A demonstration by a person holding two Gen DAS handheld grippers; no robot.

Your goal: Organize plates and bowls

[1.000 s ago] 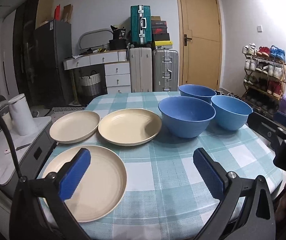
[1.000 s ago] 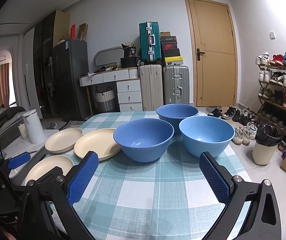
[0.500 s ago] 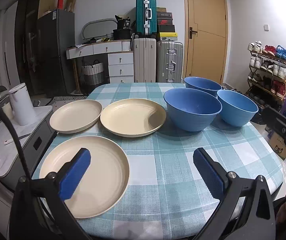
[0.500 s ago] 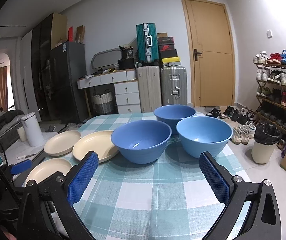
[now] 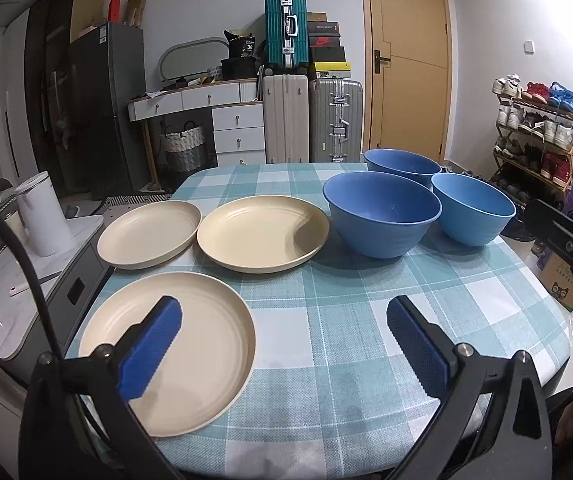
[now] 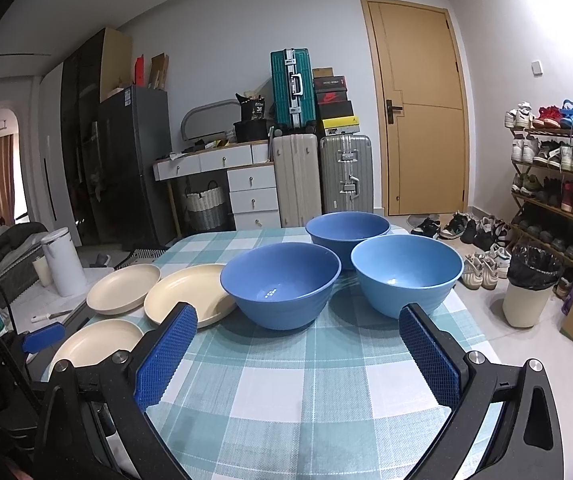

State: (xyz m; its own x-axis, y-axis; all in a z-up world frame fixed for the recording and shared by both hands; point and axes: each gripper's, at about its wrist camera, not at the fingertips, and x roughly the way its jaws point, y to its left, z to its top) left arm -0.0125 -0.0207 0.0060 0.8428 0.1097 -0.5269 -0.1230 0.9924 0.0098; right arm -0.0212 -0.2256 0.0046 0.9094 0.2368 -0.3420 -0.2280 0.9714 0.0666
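Left wrist view: the left gripper (image 5: 282, 344) hangs wide and empty above the near edge of the counter (image 5: 342, 344), its left pad over the nearest cream plate (image 5: 210, 344) at 7 o'clock; two more cream plates (image 5: 262, 236) lie side by side at 11 o'clock, so the sound opening move is probably to close on the near plate's rim and keep it level while carrying it onto a neighbour. Right wrist view: the right gripper (image 6: 298, 356), equally wide and empty, faces three blue bowls (image 6: 282, 284) clustered at 12 o'clock, close together; nesting likely calls for a rim grasp and a straight lift.
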